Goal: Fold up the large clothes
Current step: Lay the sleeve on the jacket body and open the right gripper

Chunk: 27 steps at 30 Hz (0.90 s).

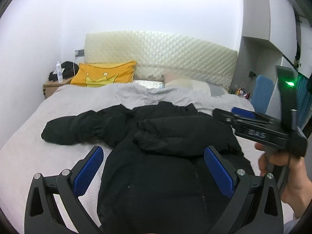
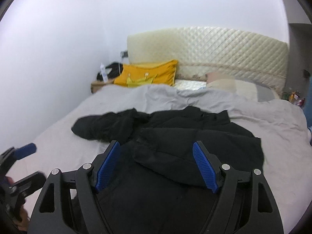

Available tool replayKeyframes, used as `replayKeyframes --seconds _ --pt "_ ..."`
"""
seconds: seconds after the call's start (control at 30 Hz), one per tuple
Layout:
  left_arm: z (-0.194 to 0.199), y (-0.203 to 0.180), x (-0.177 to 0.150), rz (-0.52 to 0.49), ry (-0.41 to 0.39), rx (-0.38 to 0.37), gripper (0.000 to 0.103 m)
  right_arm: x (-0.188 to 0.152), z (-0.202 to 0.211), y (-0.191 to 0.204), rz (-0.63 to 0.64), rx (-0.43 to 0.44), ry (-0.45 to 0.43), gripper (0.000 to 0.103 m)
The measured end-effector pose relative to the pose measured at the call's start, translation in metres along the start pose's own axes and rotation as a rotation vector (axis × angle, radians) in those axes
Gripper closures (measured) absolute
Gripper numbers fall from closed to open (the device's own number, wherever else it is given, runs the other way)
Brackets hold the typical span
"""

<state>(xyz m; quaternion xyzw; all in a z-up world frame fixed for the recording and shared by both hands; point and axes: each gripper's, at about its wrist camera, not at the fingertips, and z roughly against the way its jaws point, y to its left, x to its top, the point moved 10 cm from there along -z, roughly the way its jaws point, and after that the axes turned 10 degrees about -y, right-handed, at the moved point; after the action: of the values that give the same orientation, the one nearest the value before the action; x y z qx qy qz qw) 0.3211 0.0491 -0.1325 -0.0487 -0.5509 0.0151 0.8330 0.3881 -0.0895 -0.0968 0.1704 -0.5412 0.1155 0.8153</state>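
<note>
On the bed (image 1: 25,117), the black coat (image 1: 156,175) lies hem-first toward both wide-open, empty tools, its one loose sleeve (image 1: 78,128) sticking out leftward from the coat body, so the left tool (image 1: 154,167) looks closer than the right tool (image 2: 158,165).

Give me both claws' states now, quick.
Left claw: open, holding nothing, above the black jacket.
Right claw: open, holding nothing.
</note>
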Motion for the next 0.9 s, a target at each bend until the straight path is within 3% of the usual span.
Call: replayKeyframes --seconds 0.27,0.53,0.9 --pt "0.031 -0.021 -0.002 -0.007 -0.041 -0.022 0.000 -0.008 0.074 -0.026 0.011 -0.108 -0.072 0.027" --pt "0.037 -0.035 -0.030 0.005 -0.029 -0.061 0.000 -0.047 0.127 -0.054 0.014 -0.203 -0.117 0.026" --pt "0.038 -0.041 -0.066 0.012 -0.006 -0.062 0.000 -0.080 0.165 -0.058 -0.016 -0.225 -0.184 0.023"
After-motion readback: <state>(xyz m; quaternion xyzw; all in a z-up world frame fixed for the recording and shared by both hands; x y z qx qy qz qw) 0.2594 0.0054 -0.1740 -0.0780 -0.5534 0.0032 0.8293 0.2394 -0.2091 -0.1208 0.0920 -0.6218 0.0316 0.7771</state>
